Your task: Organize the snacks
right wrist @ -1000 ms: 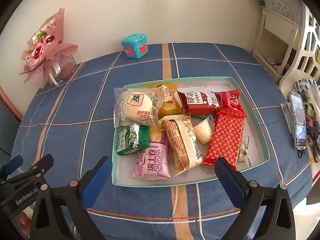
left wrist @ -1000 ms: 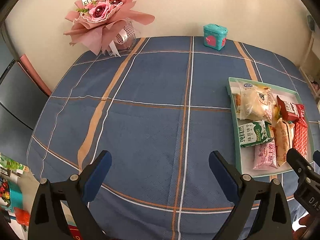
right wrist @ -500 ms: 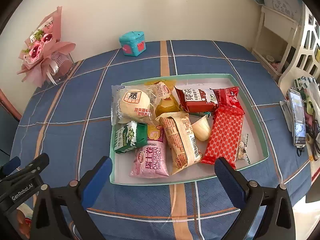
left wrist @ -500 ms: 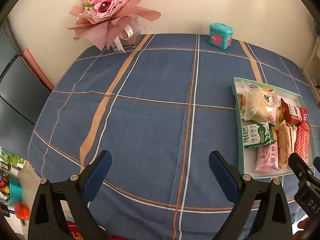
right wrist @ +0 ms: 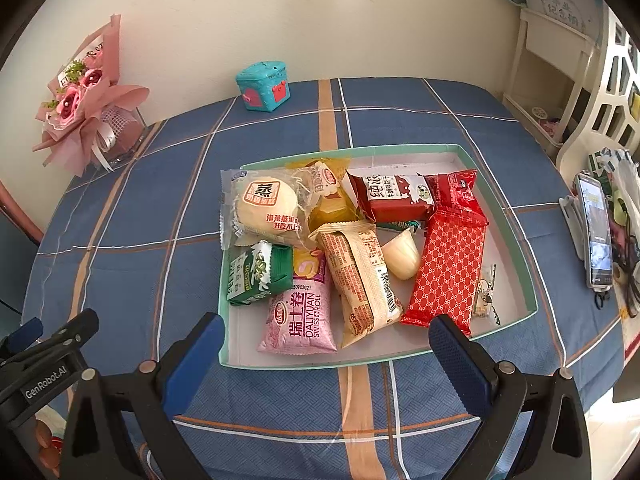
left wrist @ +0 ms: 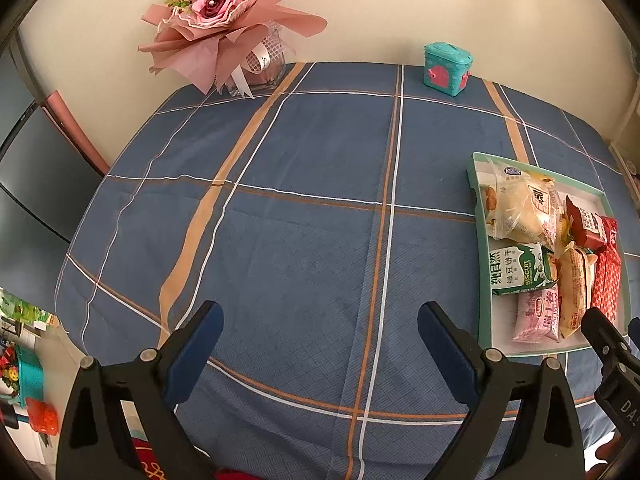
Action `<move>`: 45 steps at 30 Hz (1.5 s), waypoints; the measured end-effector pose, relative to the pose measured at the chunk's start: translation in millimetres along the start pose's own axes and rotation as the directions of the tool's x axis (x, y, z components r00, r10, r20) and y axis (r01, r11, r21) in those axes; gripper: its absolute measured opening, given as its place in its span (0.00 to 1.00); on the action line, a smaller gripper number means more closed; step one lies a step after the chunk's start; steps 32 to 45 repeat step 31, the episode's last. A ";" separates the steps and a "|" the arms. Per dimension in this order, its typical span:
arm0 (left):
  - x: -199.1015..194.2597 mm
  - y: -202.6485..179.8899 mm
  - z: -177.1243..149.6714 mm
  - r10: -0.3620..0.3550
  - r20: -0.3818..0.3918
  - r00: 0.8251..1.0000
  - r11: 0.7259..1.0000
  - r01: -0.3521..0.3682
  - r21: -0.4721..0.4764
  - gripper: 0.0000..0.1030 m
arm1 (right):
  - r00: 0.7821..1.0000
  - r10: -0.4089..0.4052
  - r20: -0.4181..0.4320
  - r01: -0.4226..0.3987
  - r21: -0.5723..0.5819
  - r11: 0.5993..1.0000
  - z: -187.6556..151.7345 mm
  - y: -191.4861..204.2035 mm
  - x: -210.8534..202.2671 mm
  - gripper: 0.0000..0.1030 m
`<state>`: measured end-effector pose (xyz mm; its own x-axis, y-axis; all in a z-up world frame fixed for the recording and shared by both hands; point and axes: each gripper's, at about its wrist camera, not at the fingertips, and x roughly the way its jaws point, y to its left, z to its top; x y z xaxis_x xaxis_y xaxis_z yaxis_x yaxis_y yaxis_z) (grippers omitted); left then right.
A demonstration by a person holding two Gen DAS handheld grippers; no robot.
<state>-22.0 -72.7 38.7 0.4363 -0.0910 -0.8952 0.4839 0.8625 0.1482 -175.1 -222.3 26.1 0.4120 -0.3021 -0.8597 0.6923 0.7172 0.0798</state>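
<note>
Hovering above the blue plaid surface, the left gripper has its fingers spread wide with nothing between them; the right gripper is likewise spread and empty — poised over the near edge of the green-rimmed tray. That tray sits toward the right edge of the surface and holds all the snacks: a steamed cake at its far-left corner; a green biscuit pack just nearer; a pink Swiss roll touching a tan packet; a red patterned packet beside a small jelly cup. A bouquet and a teal box stand along the far edge.
</note>
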 end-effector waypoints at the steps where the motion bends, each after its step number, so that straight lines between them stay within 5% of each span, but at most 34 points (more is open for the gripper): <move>1: 0.1 -0.3 -0.1 0.000 0.000 1.000 1.000 0.000 0.001 0.95 | 1.000 0.000 0.000 0.000 0.000 1.000 0.0 0.1 0.0 1.00; 25: 4.3 0.1 -1.8 0.025 -0.025 0.999 0.999 -0.025 -0.020 0.95 | 1.000 -0.003 -0.009 0.003 -0.007 1.000 -0.9 1.2 2.4 1.00; 31: -2.8 4.2 -1.8 -0.036 0.026 0.999 0.999 0.037 -0.039 0.95 | 1.000 -0.003 -0.011 0.003 -0.007 1.000 -1.3 1.0 3.0 1.00; 45: -2.8 4.2 -1.8 -0.036 0.026 0.999 0.999 0.037 -0.039 0.95 | 1.000 -0.003 -0.011 0.003 -0.007 1.000 -1.3 1.0 3.0 1.00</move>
